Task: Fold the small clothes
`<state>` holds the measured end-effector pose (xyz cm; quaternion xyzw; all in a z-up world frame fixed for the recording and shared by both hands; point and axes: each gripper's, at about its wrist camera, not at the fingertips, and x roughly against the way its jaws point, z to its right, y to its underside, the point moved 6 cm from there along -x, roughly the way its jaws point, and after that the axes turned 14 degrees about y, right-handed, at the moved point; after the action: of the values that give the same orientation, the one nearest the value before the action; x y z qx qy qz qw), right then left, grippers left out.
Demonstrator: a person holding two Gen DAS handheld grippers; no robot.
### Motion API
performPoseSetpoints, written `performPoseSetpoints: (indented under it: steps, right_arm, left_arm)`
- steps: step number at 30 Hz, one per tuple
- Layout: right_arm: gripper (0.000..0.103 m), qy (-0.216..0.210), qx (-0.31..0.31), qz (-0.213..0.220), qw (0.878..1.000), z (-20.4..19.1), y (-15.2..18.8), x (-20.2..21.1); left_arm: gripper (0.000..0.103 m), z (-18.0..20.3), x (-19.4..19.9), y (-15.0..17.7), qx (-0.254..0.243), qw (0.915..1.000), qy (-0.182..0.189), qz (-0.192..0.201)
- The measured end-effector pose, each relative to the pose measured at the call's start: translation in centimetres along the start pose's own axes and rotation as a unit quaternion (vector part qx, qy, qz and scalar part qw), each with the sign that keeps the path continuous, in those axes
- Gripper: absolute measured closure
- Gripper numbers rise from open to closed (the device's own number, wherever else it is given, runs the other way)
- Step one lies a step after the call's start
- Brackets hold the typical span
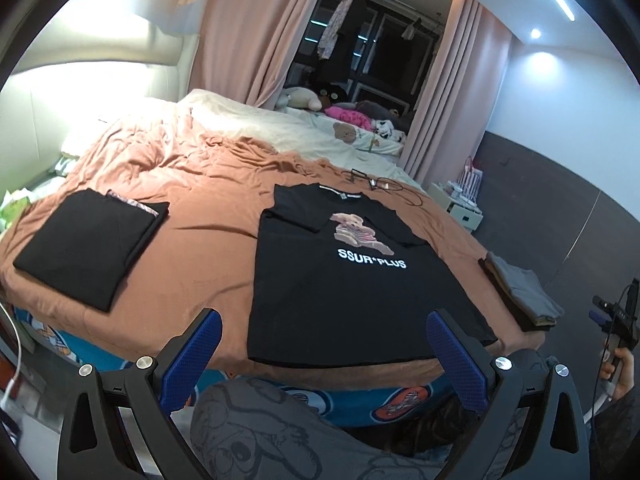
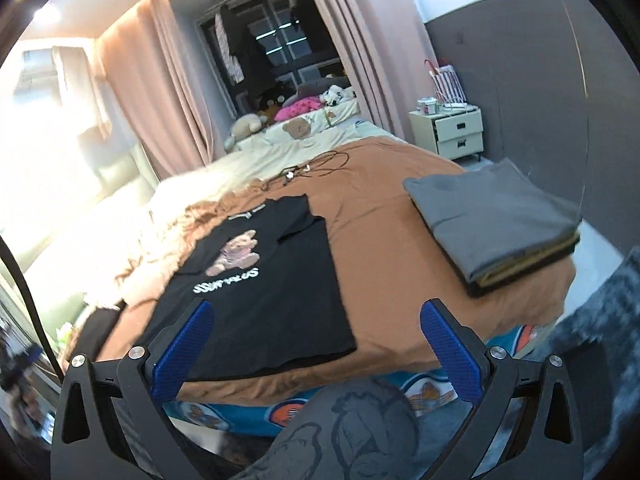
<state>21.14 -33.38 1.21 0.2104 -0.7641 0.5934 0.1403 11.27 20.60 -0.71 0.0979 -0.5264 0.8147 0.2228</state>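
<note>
T-shirt (image 1: pixel 352 276) flat ahead of left hand-held gripper (image 1: pixel 324 344) (jaws spread).

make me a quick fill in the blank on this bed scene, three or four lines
1. The black t-shirt bears a picture of a ____ above its white lettering.
2. The top garment of the folded stack is ____ in colour.
3. The blue fingers of both grippers are ____, holding nothing.
4. The t-shirt lies on a ____ bedcover.

Missing words: bear; grey; open; brown

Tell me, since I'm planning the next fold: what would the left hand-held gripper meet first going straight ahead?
Probably the near hem of the black bear-print T-shirt on the bed; the left hand-held gripper is open and points at it, though depth is unclear.
</note>
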Motion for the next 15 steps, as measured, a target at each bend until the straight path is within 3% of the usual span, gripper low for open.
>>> performPoseSetpoints:
  steps: [6, 12, 15]
  right_arm:
    - [0.0, 0.009, 0.013, 0.009, 1.0, 0.5, 1.5, -0.8]
    - [0.0, 0.004, 0.024, 0.012, 1.0, -0.4, 3.8, -2.9]
    - [0.0, 0.008, 0.019, -0.008, 1.0, -0.8, 4.9, -4.8]
  left_arm:
    - [0.001, -1.7, -0.1, 0.7, 0.042, 0.9991, 0.002, 0.011]
    - [0.001, -3.5, -1.0, 2.2, 0.045, 0.9989, -0.016, -0.002]
    - [0.01, -5.3, -2.3, 3.1, 0.056, 0.998, -0.021, -0.021]
